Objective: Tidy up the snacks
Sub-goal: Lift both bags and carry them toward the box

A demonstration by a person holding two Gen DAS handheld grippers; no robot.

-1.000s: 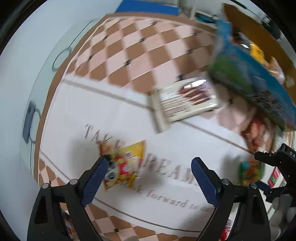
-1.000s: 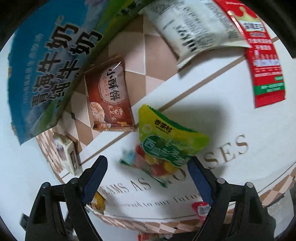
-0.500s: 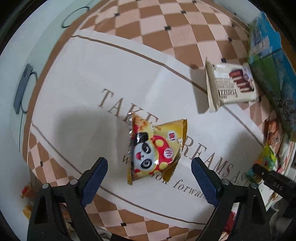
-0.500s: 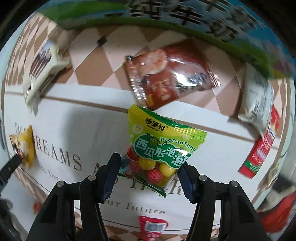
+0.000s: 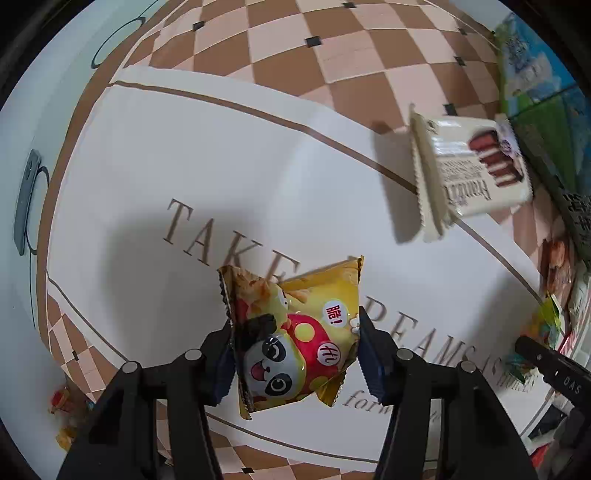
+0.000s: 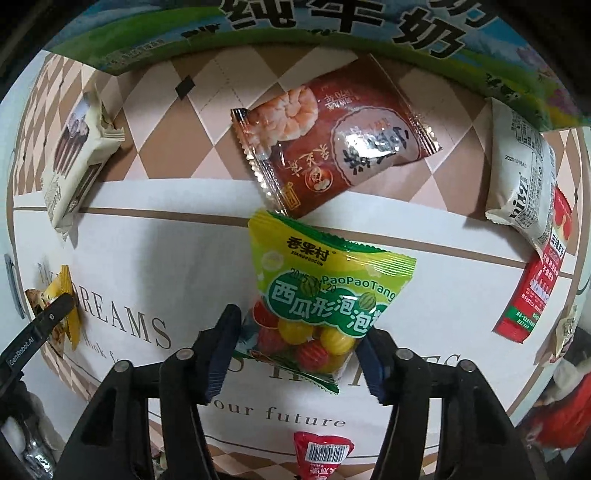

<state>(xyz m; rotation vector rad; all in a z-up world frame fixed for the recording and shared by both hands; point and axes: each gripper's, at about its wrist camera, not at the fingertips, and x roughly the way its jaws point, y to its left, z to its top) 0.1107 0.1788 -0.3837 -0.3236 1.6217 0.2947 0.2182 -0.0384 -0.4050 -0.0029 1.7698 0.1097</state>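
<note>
Snacks lie scattered over the table (image 5: 155,155), which wears a white cloth with brown lettering and a checkered border. On my left side, the left gripper (image 5: 295,354) has its jaws pressed in on both sides of a yellow panda snack bag (image 5: 295,332); the bag sits between the blue pads, over the printed words near the middle of the cloth. Toward the table's far right edge in that view I see a cream wafer pack (image 5: 469,166) lying half on the checkered border, touching a blue-green milk carton box (image 5: 535,74) behind it.

On my right side, the right gripper (image 6: 299,347) has its jaws clamped on the lower part of a green bubble gum bag (image 6: 317,288), whose clear window shows red and yellow gum balls. Just beyond its top edge lies a brown shrimp cracker packet (image 6: 332,136) on the checkered border, its lower corner touching the green bag in this view. The milk carton box (image 6: 332,33) runs along the far edge. A white snack pack (image 6: 521,173) lies at the right edge, overlapping a red sauce sachet (image 6: 535,291). A small red packet (image 6: 321,454) lies at the near edge, below the jaws.
</note>
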